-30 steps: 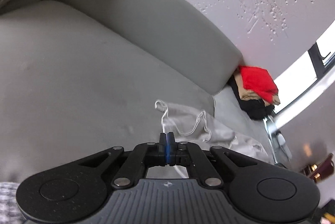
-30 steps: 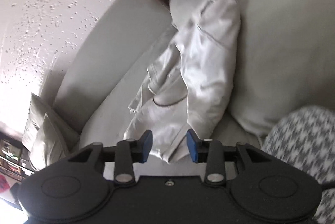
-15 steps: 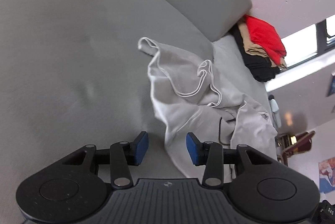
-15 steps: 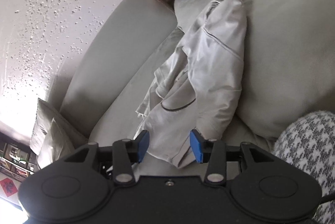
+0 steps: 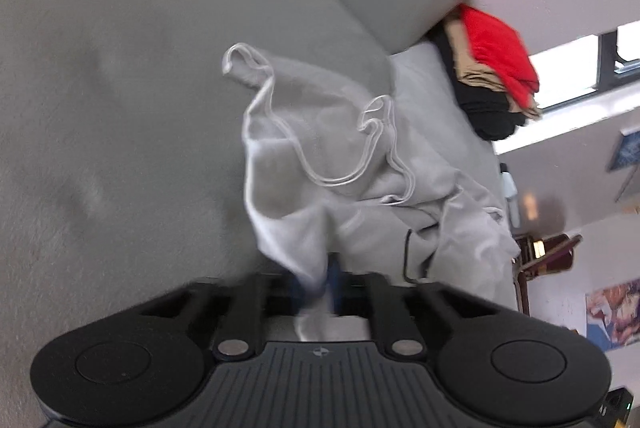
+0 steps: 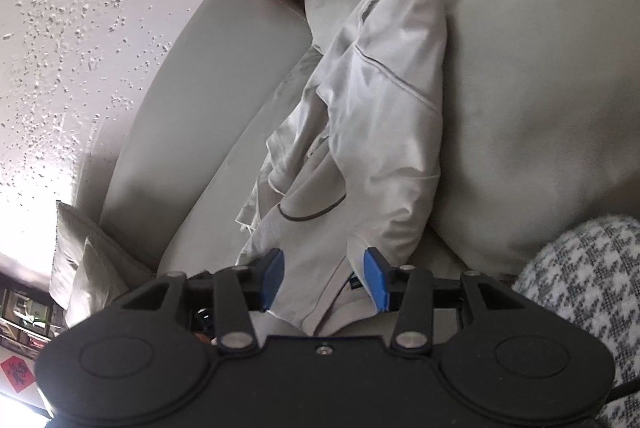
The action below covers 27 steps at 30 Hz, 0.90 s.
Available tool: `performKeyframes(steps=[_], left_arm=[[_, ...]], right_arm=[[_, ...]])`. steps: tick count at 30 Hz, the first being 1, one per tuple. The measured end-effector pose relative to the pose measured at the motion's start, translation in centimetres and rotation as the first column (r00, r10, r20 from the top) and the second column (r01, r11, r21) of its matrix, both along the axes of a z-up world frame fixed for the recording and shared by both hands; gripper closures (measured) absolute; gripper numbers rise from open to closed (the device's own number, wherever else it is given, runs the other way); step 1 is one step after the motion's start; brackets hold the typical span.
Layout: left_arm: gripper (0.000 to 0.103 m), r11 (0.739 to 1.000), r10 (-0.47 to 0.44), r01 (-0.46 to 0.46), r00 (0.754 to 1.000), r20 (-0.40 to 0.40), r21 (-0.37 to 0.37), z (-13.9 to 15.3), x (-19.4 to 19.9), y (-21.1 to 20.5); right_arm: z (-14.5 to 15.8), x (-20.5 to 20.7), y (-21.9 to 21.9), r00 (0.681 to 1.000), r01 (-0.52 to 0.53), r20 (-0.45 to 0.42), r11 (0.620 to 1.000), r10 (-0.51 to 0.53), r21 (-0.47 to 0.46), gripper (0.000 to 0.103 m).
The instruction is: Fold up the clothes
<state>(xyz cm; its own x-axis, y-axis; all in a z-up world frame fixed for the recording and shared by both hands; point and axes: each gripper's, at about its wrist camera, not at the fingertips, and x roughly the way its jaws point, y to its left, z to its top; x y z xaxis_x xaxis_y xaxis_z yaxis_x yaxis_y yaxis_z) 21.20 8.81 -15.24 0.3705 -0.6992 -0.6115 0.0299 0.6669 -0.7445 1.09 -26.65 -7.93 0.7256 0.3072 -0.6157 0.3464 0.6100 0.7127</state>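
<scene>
1. The left gripper (image 5: 320, 284) has its jaws pressed together, pinching a fold of the light grey garment (image 5: 332, 163).
2. The right gripper (image 6: 324, 278) has its jaws spread, the garment's cloth lying between them.
3. The garment lies crumpled on the grey sofa (image 5: 120, 99).
4. Red, tan and black folded clothes (image 5: 492, 67) are stacked beyond.
</scene>
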Motion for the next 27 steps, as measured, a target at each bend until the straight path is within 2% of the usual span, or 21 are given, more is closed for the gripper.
performKeyframes(steps=[4, 11, 16, 19, 23, 26, 27], left_arm=[[0.102, 0.995, 0.055, -0.060, 0.997, 0.061, 0.083, 2.2, -1.6, -0.1], [0.102, 0.968, 0.239, -0.249, 0.956, 0.168, 0.040, 7.1, -7.9, 3.9], [0.102, 0.940, 0.334, -0.342, 0.924, 0.187, 0.010, 9.9, -14.0, 8.2], [0.103, 0.920, 0.382, -0.391, 0.907, 0.174, 0.015, 10.1, -17.4, 10.2], [0.102, 0.932, 0.343, -0.357, 0.926, 0.155, 0.068, 8.6, -18.3, 9.8], [0.102, 0.940, 0.285, -0.314, 0.936, 0.206, 0.130, 8.2, -17.8, 8.9], [0.102, 0.942, 0.267, -0.303, 0.938, 0.221, 0.144, 8.1, -17.6, 8.8]], right_arm=[[0.2, -0.2, 0.0, 1.000, 0.003, 0.004, 1.000, -0.003, -0.011, 0.060], [1.5, -1.0, 0.0, 1.000, 0.012, 0.026, 0.999, -0.011, -0.039, 0.060], [2.6, -1.2, 0.3, 0.999, 0.000, 0.045, 0.997, 0.004, -0.071, 0.060], [3.1, -0.6, 1.1, 0.998, -0.029, 0.053, 0.995, 0.034, -0.091, 0.060], [3.1, 2.0, 3.7, 0.989, -0.141, 0.015, 0.980, 0.145, -0.142, 0.059], [2.7, 4.3, 7.2, 0.967, -0.255, -0.050, 0.943, 0.251, -0.212, 0.059], [2.5, 4.9, 8.4, 0.957, -0.292, -0.065, 0.927, 0.284, -0.235, 0.056]])
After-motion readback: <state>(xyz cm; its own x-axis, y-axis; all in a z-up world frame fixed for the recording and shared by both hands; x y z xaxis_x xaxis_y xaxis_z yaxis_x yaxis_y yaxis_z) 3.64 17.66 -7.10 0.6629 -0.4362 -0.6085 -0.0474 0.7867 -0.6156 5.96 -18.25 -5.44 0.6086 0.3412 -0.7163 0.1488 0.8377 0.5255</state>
